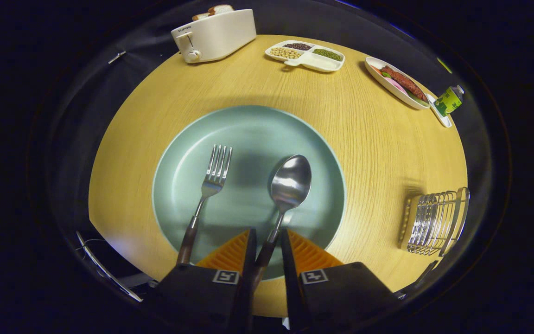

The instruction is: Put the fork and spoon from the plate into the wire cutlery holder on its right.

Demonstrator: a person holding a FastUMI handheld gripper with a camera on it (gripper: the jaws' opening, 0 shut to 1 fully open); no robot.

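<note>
I have the gripper low over the near rim of the plate, and the spoon is the piece I am lined up on. Its dark handle runs straight back between my two fingers, with the bowl lying ahead of them toward the middle of the plate, so the spoon's long axis runs nearly along my line of approach. The fingers stand narrowly apart, one on each side of the handle; I judge there is a sliver of gap on each side, so I would not call it gripped yet (though from this angle I cannot be sure the pads are clear of it).

The fork lies on the same plate just to the left of the spoon, roughly parallel, tines pointing away, its handle reaching back past the outer side of my left finger. The two handles are close, so closing on one should not drag the other, but I would watch it.

The wire cutlery holder stands on the counter well off to the right of the plate, near the counter's right edge. Once the spoon is held, the carry is a plain sideways move to the right, and the handle will need turning toward upright to drop into the wires.
</note>
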